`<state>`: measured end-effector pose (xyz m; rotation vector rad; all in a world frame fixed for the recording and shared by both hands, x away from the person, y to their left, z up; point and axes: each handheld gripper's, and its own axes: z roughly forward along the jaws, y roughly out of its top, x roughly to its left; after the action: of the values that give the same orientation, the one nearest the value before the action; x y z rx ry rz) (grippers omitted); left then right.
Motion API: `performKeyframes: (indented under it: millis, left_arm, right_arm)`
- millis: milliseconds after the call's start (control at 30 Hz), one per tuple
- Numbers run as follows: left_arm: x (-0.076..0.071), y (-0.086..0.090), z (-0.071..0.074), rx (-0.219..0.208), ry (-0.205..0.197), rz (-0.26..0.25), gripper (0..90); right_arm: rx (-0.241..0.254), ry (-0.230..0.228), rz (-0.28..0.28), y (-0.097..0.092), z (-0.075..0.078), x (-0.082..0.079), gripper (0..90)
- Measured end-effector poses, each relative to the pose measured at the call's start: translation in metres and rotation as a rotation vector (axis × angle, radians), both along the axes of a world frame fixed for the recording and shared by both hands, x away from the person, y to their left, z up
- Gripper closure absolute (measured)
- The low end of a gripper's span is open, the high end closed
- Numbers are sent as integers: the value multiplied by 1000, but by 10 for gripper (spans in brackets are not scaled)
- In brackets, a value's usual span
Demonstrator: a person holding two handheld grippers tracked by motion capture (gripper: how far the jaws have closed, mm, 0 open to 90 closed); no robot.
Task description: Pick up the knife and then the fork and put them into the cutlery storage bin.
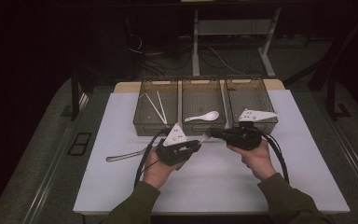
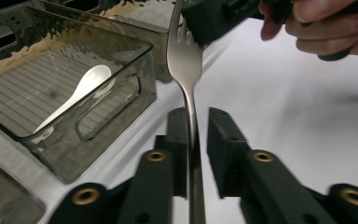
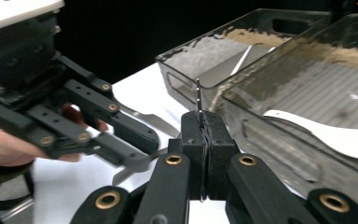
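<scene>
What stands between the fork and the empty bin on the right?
Nothing lies in that bin, but its near wall is ahead of the fork. The right gripper clamps the tines; the handle sits between the jaws of the left gripper, so it probably must slip free.
</scene>
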<state>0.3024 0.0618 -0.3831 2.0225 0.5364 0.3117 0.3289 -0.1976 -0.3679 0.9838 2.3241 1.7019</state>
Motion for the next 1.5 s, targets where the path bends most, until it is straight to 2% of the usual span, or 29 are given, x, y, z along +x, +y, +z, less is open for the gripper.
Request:
performKeyframes:
  millis: [200,400,767,967,1133,1333,1500]
  left_arm:
    - [-4,18,-1,-19,23,-12,601]
    - [-7,44,-5,-35,46,-27,506]
    - [-18,76,-14,-52,43,-4,323]
    - [-27,97,-25,-48,56,13,201]
    - [-27,106,-31,-60,61,30,121]
    - [-25,111,-37,-58,68,44,0]
    - [-23,110,-40,-41,81,47,0]
  right_arm:
    - [15,-12,-43,-18,7,1,886]
    - [26,-28,-95,-40,16,1,886]
    - [39,-53,-182,-76,34,5,887]
    - [42,-94,-244,-103,52,7,887]
    - [38,-111,-310,-125,63,11,886]
    - [21,-106,-384,-148,71,24,887]
    - [-5,-99,-438,-164,76,35,887]
